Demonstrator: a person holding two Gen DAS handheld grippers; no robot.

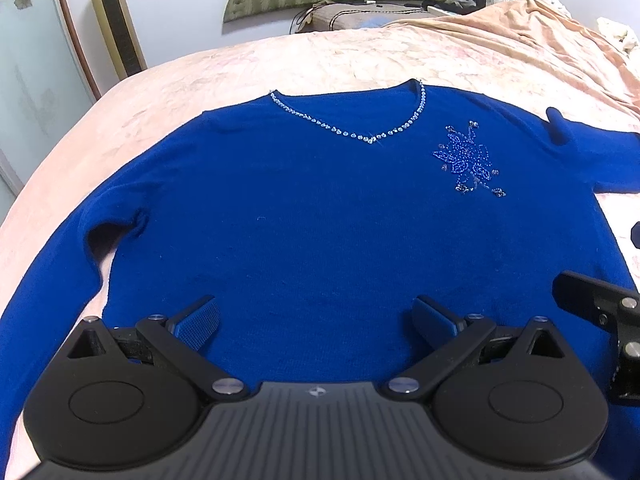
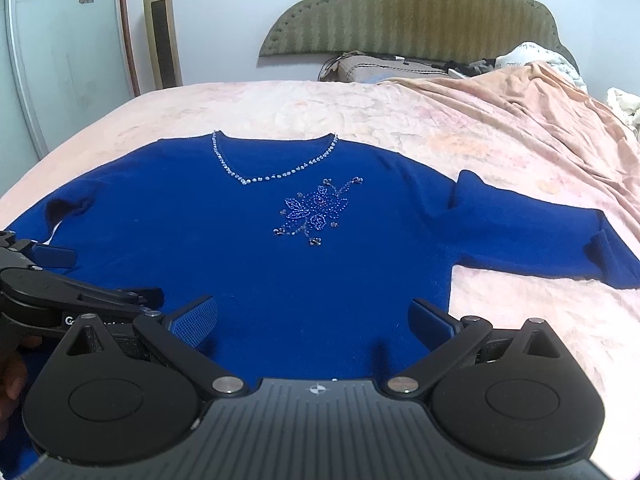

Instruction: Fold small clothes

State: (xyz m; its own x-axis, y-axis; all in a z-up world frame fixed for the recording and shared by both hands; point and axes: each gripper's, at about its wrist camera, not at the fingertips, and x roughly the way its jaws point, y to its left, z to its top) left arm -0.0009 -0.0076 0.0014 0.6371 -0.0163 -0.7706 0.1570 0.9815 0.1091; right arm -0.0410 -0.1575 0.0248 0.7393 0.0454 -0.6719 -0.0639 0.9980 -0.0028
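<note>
A royal-blue sweater (image 1: pixel 304 216) lies flat, front up, on the pink bedspread (image 1: pixel 320 60). It has a rhinestone V-neckline (image 1: pixel 360 134) and a beaded flower (image 1: pixel 466 162). It also shows in the right wrist view (image 2: pixel 256 248), with its right sleeve (image 2: pixel 532 236) stretched out and its cuff folded. My left gripper (image 1: pixel 316 320) is open and empty over the lower hem. My right gripper (image 2: pixel 314 320) is open and empty over the hem, nearer the sweater's right side. The left gripper's body (image 2: pixel 60 300) shows beside it.
The bed's green headboard (image 2: pixel 420 12) is at the far end with a pillow (image 2: pixel 360 66) and a heap of clothes (image 2: pixel 532 56). A rumpled peach blanket (image 2: pixel 520 120) covers the right side. A gold tower fan (image 2: pixel 162 28) and a glass wardrobe door (image 2: pixel 60 40) stand left.
</note>
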